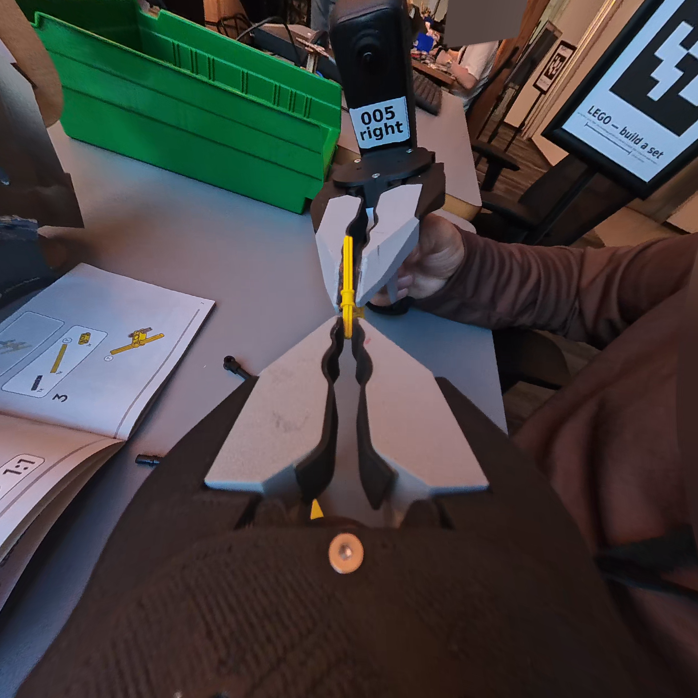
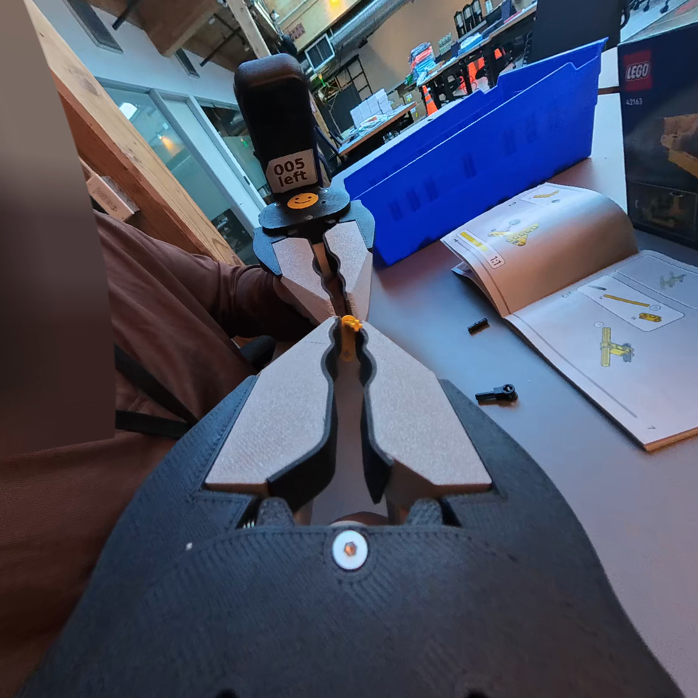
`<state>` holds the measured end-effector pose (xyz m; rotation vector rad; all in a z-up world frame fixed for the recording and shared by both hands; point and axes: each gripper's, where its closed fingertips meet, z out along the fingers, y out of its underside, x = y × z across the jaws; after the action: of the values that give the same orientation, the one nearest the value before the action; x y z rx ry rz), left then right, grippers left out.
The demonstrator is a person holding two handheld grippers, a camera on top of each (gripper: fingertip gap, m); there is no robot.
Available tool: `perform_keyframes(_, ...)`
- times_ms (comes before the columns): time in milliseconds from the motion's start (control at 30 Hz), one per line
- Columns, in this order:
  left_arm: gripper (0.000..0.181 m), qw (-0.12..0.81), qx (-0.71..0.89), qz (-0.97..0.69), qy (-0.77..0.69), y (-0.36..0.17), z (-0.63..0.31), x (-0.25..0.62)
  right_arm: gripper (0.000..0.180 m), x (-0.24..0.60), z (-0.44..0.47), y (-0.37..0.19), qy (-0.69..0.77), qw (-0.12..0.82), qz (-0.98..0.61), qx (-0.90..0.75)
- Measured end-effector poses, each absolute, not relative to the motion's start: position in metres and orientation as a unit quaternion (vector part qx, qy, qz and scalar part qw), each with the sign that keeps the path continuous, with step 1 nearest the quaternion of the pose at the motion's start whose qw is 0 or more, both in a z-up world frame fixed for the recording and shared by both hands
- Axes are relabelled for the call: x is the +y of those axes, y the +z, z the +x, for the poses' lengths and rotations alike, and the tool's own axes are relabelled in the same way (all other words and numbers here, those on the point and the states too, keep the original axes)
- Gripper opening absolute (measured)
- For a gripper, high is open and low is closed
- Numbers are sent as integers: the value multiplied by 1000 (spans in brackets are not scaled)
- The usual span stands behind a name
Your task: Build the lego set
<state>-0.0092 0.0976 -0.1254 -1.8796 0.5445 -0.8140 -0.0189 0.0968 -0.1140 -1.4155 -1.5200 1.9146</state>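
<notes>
My two grippers meet tip to tip above the grey table (image 1: 226,241). My right gripper (image 2: 347,328) is shut on a thin yellow axle (image 2: 345,349) that lies lengthwise between its fingers; the axle also shows in the left wrist view (image 1: 347,264). A small yellow connector (image 1: 348,300) sits on the axle at the tips. My left gripper (image 1: 348,321) is shut on that connector end. The left gripper also shows in the right wrist view (image 2: 342,313), and the right gripper in the left wrist view (image 1: 348,304). How far the axle sits in the connector is hidden.
An open instruction booklet (image 1: 94,359) lies on the table, also in the right wrist view (image 2: 566,332). A black pin with a round head (image 2: 496,393) and a short black pin (image 2: 477,325) lie beside it. A green bin (image 1: 189,113), a blue bin (image 2: 472,151) and the set's box (image 2: 661,132) stand behind. The tips of both grippers are at nearly the same place.
</notes>
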Motion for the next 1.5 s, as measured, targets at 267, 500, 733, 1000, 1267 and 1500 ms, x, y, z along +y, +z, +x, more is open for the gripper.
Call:
perform_keyframes(267, 2, 484, 217, -775, -344, -127, -10, 98, 4, 98, -20, -115, 671, 155, -498, -527)
perform_keyframes(500, 2, 488, 219, -774, -338, -126, -10, 99, 4, 98, -20, -115, 674, 153, -497, -525)
perform_keyframes(733, 2, 492, 215, -771, -342, -125, -10, 100, 4, 99, -20, -114, 680, 150, -496, -519)
perform_keyframes(1000, 14, 517, 197, -780, -292, -119, -44, 112, 4, 175, -1, -90, 751, 210, -516, -354)
perform_keyframes(1267, 33, 522, 183, -778, -297, -117, -34, 120, 4, 130, -25, -97, 725, 196, -496, -435)
perform_keyframes(1500, 2, 498, 215, -768, -341, -117, -23, 107, 4, 105, -31, -111, 693, 177, -490, -498)
